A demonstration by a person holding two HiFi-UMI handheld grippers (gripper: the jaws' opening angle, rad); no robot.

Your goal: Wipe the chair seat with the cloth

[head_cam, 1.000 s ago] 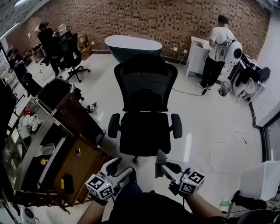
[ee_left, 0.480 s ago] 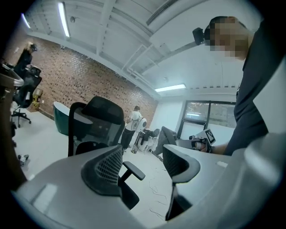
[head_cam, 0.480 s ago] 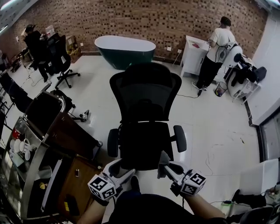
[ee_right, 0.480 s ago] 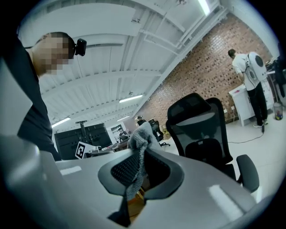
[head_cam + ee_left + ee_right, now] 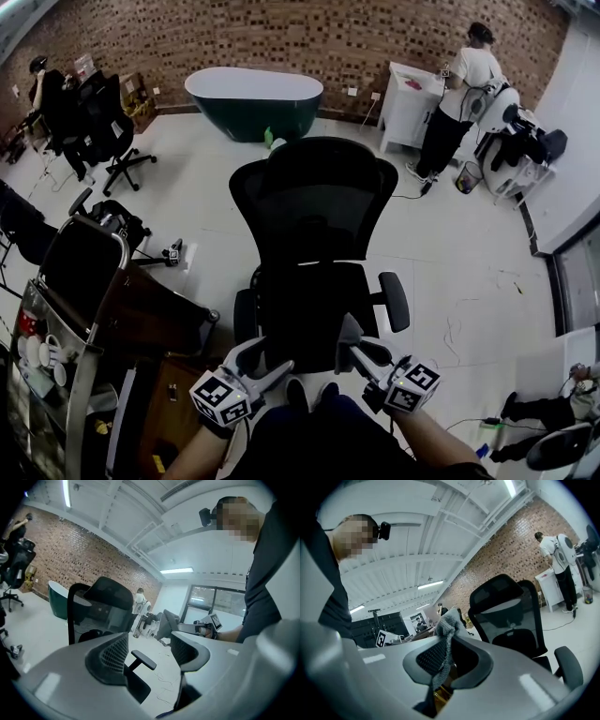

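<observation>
A black mesh office chair (image 5: 314, 206) stands right in front of me, its seat (image 5: 314, 300) just beyond both grippers. My right gripper (image 5: 354, 349) is shut on a grey cloth (image 5: 347, 330), whose fold sticks up from between the jaws (image 5: 449, 620). My left gripper (image 5: 255, 358) is open and holds nothing; in the left gripper view its jaws stand apart with the chair's armrest (image 5: 143, 660) seen through the gap. Both grippers hover at the near edge of the seat, left one at its left corner, right one at its right.
A wooden cart (image 5: 141, 319) with a metal rail stands close on my left. A dark green bathtub (image 5: 253, 98) is behind the chair by the brick wall. A person (image 5: 455, 94) stands at a white cabinet at back right; another office chair (image 5: 103, 122) at back left.
I have come closer to the chair: it has grown in view and its seat now reaches my grippers. The right gripper kept its hold on the cloth.
</observation>
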